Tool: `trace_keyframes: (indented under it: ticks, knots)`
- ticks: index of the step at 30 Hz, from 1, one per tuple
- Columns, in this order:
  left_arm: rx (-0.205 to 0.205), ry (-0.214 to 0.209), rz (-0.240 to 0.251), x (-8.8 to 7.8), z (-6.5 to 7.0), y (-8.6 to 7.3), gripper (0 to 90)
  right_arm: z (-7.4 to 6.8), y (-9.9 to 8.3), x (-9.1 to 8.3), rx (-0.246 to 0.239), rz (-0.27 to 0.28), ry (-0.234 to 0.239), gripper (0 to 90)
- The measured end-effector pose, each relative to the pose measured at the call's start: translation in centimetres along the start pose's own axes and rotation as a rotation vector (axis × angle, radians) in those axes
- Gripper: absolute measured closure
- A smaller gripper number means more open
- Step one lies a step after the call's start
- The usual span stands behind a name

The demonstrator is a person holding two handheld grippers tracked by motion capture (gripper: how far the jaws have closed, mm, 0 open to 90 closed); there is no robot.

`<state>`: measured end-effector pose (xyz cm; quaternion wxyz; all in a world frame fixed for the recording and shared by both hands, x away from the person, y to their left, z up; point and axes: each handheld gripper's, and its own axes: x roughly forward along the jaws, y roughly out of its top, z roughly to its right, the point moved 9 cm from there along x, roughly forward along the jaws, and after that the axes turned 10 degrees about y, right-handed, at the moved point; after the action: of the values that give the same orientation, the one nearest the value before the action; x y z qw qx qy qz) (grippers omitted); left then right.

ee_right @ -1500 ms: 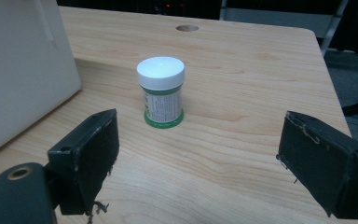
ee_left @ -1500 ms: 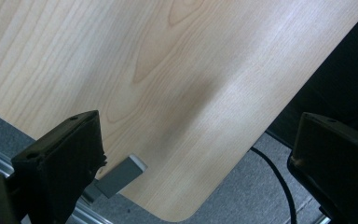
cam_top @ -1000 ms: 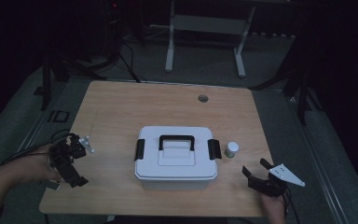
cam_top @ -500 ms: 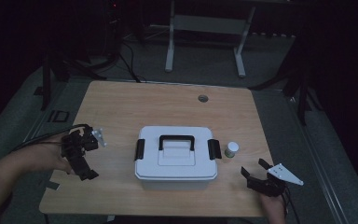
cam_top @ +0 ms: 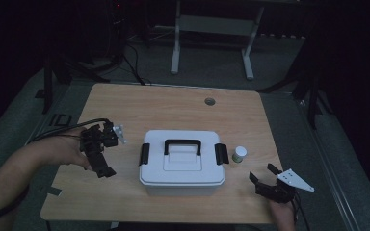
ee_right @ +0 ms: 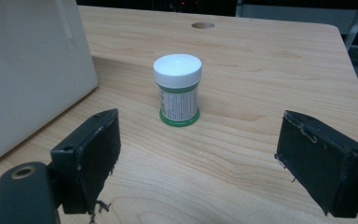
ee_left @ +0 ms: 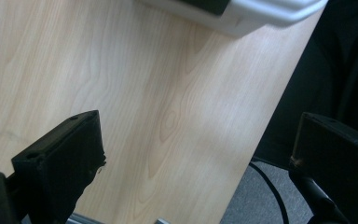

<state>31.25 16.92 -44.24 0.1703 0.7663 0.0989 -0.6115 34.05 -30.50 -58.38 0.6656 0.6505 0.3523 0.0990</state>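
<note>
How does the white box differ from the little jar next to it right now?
The white box is wide, low and rectangular, far bigger than the small round jar, which stands upright beside the box's right end. The box has a black handle and black side latches; the jar has a plain white cap over a green-edged label. Both stand closed on the wooden table, untouched by either gripper.

Both grippers held low, jaws spread wide.
Left gripper (cam_top: 98, 151) is carried on a forearm entering from the lower left, jaws angled down and forward. Right gripper (cam_top: 271, 185) sits near the bottom edge, hand (cam_top: 283, 216) behind it, jaws pointing forward.
</note>
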Motion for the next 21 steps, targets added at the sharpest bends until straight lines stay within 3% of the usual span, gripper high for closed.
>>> trace_keyframes:
  ticks: [9,13,17,19,21]
  knots:
    - [0.066,-0.003,0.046,-1.4,-0.5,4.6,1.5,0.0,0.0,0.0,0.012,0.000,0.012,13.2]
    - [0.114,-0.007,0.056,-0.9,0.0,6.4,1.5,0.0,0.0,0.0,0.009,-0.001,0.015,13.2]
    - [0.139,-0.015,0.061,-0.3,0.3,7.8,1.5,-0.1,0.0,0.0,0.005,-0.001,0.015,13.3]
    - [0.139,-0.015,0.061,-0.3,0.3,7.8,1.5,-0.1,0.0,0.0,0.004,-0.001,0.016,13.3]
    - [0.163,-0.027,0.070,0.2,0.6,9.0,1.5,-0.1,0.0,0.0,0.004,0.001,0.016,13.3]
